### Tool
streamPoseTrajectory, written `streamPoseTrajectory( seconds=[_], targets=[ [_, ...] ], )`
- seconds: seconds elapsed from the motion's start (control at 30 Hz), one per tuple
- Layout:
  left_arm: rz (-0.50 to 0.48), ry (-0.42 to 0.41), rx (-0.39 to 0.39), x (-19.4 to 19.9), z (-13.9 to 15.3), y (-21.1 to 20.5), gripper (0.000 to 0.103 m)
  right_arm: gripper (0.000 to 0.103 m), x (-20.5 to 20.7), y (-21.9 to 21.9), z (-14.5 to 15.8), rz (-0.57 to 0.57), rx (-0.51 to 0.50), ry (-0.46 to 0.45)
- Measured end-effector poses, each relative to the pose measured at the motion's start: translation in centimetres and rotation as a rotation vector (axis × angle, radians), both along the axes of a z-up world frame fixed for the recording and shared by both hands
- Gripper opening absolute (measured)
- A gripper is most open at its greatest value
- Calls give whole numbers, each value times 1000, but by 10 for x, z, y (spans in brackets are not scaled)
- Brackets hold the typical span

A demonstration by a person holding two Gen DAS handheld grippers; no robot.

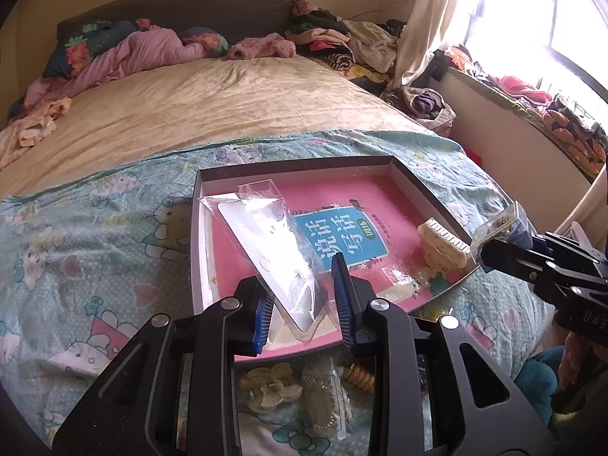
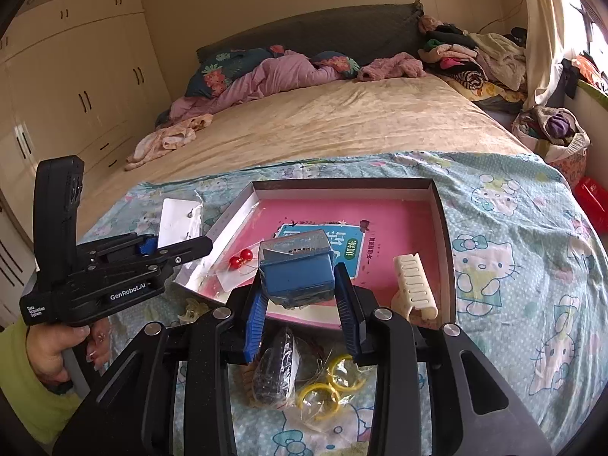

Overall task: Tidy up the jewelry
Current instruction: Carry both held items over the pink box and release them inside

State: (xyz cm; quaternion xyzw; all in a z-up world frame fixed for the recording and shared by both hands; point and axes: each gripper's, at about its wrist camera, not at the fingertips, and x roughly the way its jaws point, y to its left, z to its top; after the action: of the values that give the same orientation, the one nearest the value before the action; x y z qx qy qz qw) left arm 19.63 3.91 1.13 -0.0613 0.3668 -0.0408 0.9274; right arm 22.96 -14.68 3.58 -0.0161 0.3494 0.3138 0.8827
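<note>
My left gripper (image 1: 304, 300) is shut on a clear bag holding a white jewelry card (image 1: 273, 258), lifted over the near left part of a shallow box tray (image 1: 418, 182) with a pink book inside. My right gripper (image 2: 300, 304) is shut on a small blue box with a clear lid (image 2: 296, 273), held above the tray's (image 2: 440, 228) near edge. In the tray lie a cream claw clip (image 2: 414, 288) and red bead earrings (image 2: 241, 260). The right wrist view shows the left gripper (image 2: 178, 245) at the left with the card (image 2: 178, 220) standing up in it.
The tray sits on a Hello Kitty cover (image 2: 513, 266) at the foot of a bed. In front of the tray lie a dark bagged item (image 2: 275, 372), yellow rings (image 2: 326, 387), cream clips (image 1: 266, 383) and a gold spiral (image 1: 359, 376). A hand (image 2: 57, 345) holds the left gripper.
</note>
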Motion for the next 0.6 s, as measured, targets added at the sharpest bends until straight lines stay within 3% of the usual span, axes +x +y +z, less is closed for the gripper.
streamPoseTrajectory(
  seconds=[0.3, 0.6],
  targets=[
    [-24, 54, -79, 31, -13, -1, 21, 32, 23, 4, -21, -29, -33, 32],
    [-48, 103, -85, 56, -32, -12, 21, 32, 35, 0, -44, -64, -56, 55]
  ],
)
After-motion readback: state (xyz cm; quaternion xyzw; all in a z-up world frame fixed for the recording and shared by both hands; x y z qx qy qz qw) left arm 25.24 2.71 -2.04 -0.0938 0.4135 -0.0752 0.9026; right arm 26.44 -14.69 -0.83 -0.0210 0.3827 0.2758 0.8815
